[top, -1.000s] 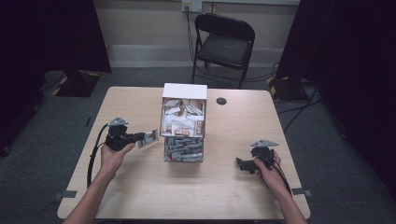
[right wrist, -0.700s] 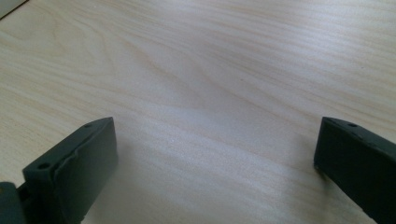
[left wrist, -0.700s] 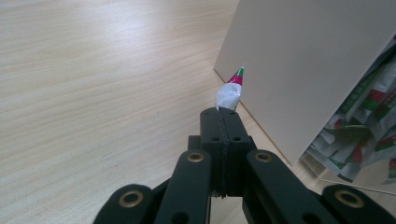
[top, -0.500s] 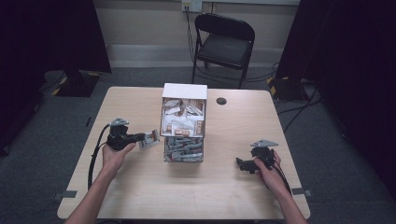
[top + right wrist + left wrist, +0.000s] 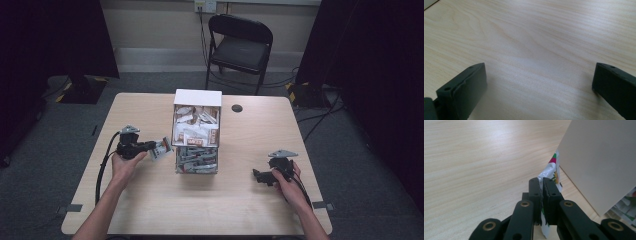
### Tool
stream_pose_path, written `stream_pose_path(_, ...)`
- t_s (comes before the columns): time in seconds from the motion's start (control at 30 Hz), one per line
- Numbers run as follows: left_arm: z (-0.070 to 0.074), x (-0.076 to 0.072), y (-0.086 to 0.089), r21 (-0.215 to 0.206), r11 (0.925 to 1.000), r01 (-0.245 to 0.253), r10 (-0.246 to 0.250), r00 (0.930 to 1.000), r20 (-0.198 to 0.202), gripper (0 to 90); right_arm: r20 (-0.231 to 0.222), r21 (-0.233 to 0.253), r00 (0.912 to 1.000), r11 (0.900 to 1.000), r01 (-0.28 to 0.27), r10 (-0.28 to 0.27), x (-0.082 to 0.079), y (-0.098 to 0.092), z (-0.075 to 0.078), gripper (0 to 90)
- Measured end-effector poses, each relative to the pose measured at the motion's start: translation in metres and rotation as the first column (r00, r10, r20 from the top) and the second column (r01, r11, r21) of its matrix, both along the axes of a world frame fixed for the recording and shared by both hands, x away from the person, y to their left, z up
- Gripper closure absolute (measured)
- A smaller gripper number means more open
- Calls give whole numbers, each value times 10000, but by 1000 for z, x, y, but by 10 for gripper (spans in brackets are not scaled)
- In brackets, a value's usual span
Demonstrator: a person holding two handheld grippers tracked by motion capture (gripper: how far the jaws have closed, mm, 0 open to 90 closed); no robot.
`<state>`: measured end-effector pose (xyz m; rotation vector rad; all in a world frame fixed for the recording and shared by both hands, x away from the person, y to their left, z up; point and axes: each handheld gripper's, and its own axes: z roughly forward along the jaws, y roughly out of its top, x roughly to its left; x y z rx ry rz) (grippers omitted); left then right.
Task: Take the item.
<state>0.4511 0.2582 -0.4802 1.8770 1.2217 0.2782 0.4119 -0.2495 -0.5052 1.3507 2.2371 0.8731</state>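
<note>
I am pinching a small foil sachet [image 5: 161,148] in my left claw [image 5: 150,146], the jaws pressed tight on its edge, as the left gripper view shows with the sachet [image 5: 551,176] sticking up just beside the pale wall of the box. Compared with a second ago, I am holding this claw lower and a touch farther from the cardboard box [image 5: 197,131], so the sachet is now hanging in the air off the box's left side, near it but not touching, above the bare tabletop [image 5: 150,200]. I am reading that as the sachet being drawn clear of the stock and carried toward the open wood on my left, where it could be set down. The box itself is standing in the middle, white flap up, its upper tier crammed with similar sachets and a lower tier of grey-green packets spilling toward me. Farther right, my right claw [image 5: 258,176] is resting low over the wood with its jaws spread wide and nothing between them, unchanged from before. The tabletop is light wood grain; beyond it are grey carpet, a black folding chair [image 5: 239,45] and dark curtains.
</note>
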Motion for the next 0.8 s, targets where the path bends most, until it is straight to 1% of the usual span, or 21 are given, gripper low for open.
stream_pose_path(0.07,-1,0,-1,17,10000,31,-31,10000,-19,851,3,-1,10000,10000,-1,1,0,0,0,0)
stream_pose_path(0.1,-2,0,-2,142,9999,86,-86,9999,-53,847,-13,14,10000,10000,-4,4,0,0,0,0)
stream_pose_path(0.17,-2,1,-3,122,9999,113,-113,9999,-57,839,-15,16,10000,10000,-3,3,0,0,0,0)
stream_pose_path(0.33,-5,2,-4,220,9997,99,-95,9998,-157,818,-16,15,10000,10000,-3,3,0,0,0,0)
stream_pose_path(0.47,-8,3,-3,139,9999,74,-70,9996,-285,804,-22,20,10000,10000,5,-5,0,0,0,0)
stream_pose_path(0.57,-11,3,-4,240,9997,71,-63,9993,-360,784,-16,15,10000,10000,-3,3,0,0,0,0)
stream_pose_path(0.7,-12,3,-5,282,9996,33,-22,9993,-374,744,-24,21,10000,10000,6,-6,0,0,0,0)
stream_pose_path(0.8,-12,3,-5,211,9998,-42,49,9994,-331,689,-17,17,10000,10000,-3,3,0,0,0,0)
